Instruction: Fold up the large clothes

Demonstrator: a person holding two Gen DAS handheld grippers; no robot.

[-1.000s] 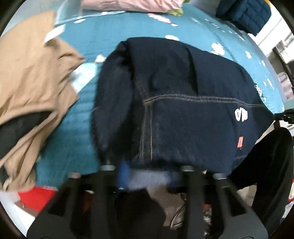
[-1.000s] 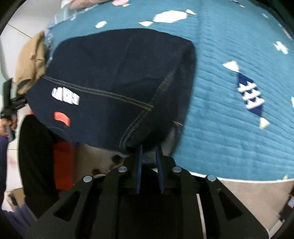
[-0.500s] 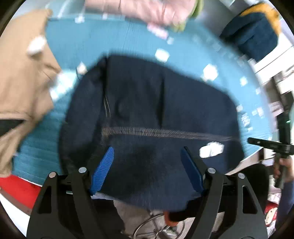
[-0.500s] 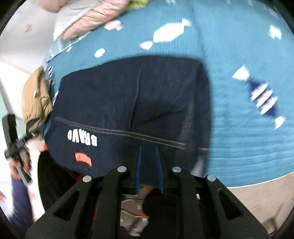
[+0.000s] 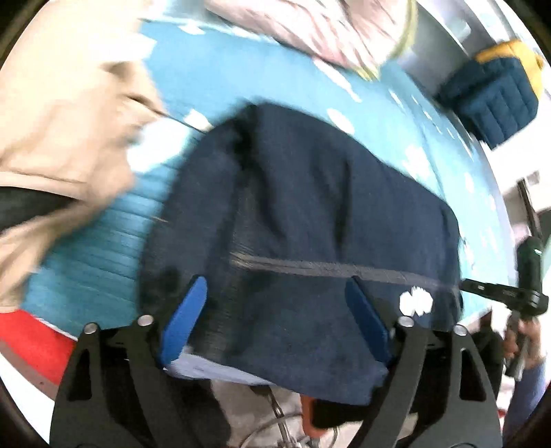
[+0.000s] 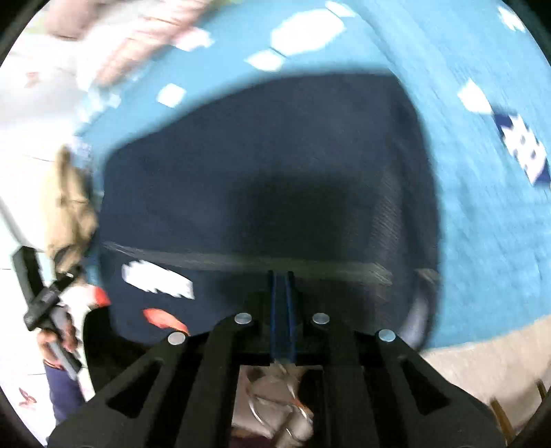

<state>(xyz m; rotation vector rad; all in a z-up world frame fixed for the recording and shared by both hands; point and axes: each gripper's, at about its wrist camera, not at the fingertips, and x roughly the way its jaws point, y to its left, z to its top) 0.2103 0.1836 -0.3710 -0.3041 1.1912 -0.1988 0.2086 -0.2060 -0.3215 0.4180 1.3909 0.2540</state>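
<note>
While the left-wrist view is pretty smeared, you can make out the left gripper (image 5: 275, 310) spread wide over the near edge of the jacket (image 5: 310, 224), blue fingers (image 5: 186, 317) on either side and nothing pinched between them, so I'd guess it's either free of the cloth or lining up a new grab. The jacket is dark navy denim, lying folded into a thick block on the teal quilt (image 5: 103, 248), its near edge hanging a bit over the bed's front. A tan garment (image 5: 62, 138) sits heaped off to the left and a pink one (image 5: 310, 31) at the far end, probably the rest of the laundry. From the right wrist, the right gripper (image 6: 281, 275) has its blue fingers nearly together, right at the jacket's (image 6: 258, 172) near edge; can't tell whether there's actually fabric between them, it's too dark and blurry. The white print (image 6: 156, 277) and orange tag (image 6: 162, 317) sit on the near-left part, facing up, so the fold looks mostly done and this is likely tidying.
</note>
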